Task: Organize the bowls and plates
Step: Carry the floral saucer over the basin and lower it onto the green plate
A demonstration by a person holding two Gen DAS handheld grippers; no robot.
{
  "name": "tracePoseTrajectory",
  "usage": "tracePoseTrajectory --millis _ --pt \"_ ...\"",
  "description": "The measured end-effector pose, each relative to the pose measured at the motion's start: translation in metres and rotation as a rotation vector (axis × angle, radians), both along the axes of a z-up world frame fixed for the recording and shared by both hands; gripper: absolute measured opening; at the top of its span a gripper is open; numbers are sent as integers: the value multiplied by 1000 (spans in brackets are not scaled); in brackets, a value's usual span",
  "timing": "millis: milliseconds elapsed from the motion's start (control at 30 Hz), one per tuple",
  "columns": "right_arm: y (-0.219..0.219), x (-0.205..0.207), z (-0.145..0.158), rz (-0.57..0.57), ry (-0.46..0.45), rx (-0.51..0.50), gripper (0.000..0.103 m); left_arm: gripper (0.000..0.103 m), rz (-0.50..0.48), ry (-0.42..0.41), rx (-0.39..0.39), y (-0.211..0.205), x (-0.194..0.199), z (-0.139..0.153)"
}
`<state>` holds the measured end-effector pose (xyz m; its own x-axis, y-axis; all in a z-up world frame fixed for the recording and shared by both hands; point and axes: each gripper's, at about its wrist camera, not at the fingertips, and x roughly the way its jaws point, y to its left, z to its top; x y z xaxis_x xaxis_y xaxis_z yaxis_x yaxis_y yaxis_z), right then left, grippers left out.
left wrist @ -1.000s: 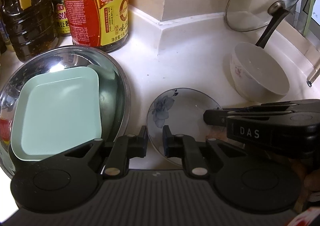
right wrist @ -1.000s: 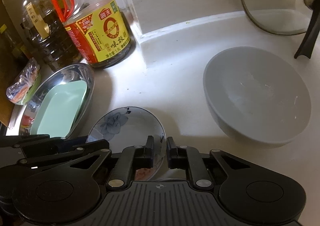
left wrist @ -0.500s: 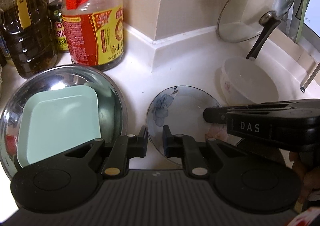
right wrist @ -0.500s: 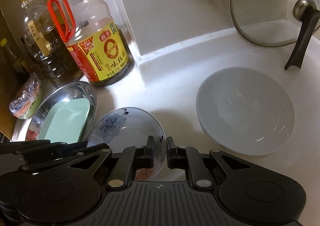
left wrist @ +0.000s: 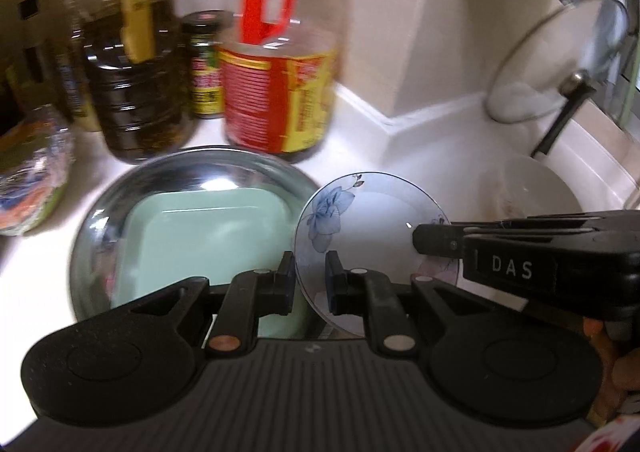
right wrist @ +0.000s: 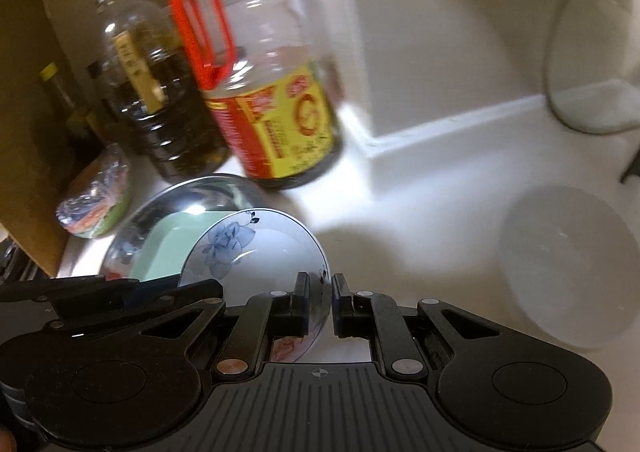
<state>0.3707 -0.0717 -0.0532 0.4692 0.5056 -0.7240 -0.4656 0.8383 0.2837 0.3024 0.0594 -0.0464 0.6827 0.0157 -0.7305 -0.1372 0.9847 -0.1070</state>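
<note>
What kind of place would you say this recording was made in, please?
Most likely a home kitchen counter. Cooking oil bottles and a soy sauce jug stand against the wall, a glass pot lid leans in the corner, and a floral plate sits among other dishes.

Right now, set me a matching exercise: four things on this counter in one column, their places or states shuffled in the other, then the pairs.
Things:
1. flower plate
2. mint square dish
3. white bowl
4. glass lid

Places or states:
A. leaning against the wall
B. inside the steel basin
C. gripped at its rim by both tongs, left and right
D. standing alone on the white counter

Pairs: 1-C, 2-B, 3-D, 4-A
</note>
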Motion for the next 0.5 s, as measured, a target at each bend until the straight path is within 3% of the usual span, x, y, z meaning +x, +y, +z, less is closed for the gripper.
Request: tracePoseTrajectory --millis 500 --pt "77 3 -14 95 21 19 11 13 105 29 16 69 -10 -8"
